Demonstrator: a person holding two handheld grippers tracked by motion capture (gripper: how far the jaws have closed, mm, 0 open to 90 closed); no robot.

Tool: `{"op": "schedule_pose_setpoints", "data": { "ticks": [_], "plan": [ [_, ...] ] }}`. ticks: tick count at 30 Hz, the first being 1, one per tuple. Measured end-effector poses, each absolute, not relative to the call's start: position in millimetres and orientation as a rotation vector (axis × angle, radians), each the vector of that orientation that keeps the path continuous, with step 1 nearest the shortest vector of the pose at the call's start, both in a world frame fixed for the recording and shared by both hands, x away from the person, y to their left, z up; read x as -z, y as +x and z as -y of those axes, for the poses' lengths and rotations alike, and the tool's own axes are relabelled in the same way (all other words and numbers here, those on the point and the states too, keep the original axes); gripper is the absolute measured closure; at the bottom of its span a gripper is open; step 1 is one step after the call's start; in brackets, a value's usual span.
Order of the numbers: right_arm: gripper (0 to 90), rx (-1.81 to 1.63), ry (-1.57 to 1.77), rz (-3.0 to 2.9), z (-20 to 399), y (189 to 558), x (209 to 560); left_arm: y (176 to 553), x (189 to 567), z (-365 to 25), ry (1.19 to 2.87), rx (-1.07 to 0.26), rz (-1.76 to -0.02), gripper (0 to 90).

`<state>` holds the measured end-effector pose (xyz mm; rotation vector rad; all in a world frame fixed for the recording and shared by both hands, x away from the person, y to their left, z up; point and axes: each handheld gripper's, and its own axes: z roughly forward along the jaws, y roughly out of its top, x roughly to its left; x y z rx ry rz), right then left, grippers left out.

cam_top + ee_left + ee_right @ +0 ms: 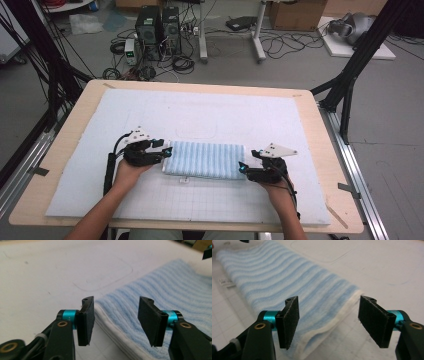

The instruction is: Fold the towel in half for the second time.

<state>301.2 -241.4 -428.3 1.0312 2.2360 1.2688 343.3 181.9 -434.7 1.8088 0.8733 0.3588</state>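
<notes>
Both grippers, left gripper [167, 151] and right gripper [242, 167], stand released at the folded blue-and-white striped towel [205, 159]; pinch all layers squarely at each end.

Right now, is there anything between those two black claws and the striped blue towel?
Nothing visible. The left gripper and right gripper stand open at opposite ends of the folded towel, with only the bare white mat around it.

One folded blue-striped towel [204, 160] — its ends lie between the spread jaws of two grippers, left gripper [167, 151] and right gripper [242, 167] — on one white mat [200, 112].
</notes>
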Motion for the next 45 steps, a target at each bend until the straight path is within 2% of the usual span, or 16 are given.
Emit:
{"op": "schedule_pose_setpoints", "data": {
  "ticks": [9, 11, 24, 45],
  "plan": [
    [15.9, -1.274, 1.1, -2.113, 264.0, 297.3, 409.9, 339.0, 426.3, -217.9, 1.632, -0.418, -0.886, 18.4],
    [11.9, -1.265, 1.128, -2.09, 270.5, 297.7, 410.6, 337.5, 424.5, -222.8, 1.622, -0.432, -0.873, 18.5],
    [11.5, -1.304, 1.208, -1.971, 297.6, 293.1, 408.9, 320.6, 420.8, -239.7, 1.591, -0.481, -0.869, 19.5],
    [11.4, -1.261, 1.2, -1.979, 295.3, 295.0, 408.9, 317.3, 422.1, -240.3, 1.604, -0.489, -0.853, 20.8]
  ]
}}
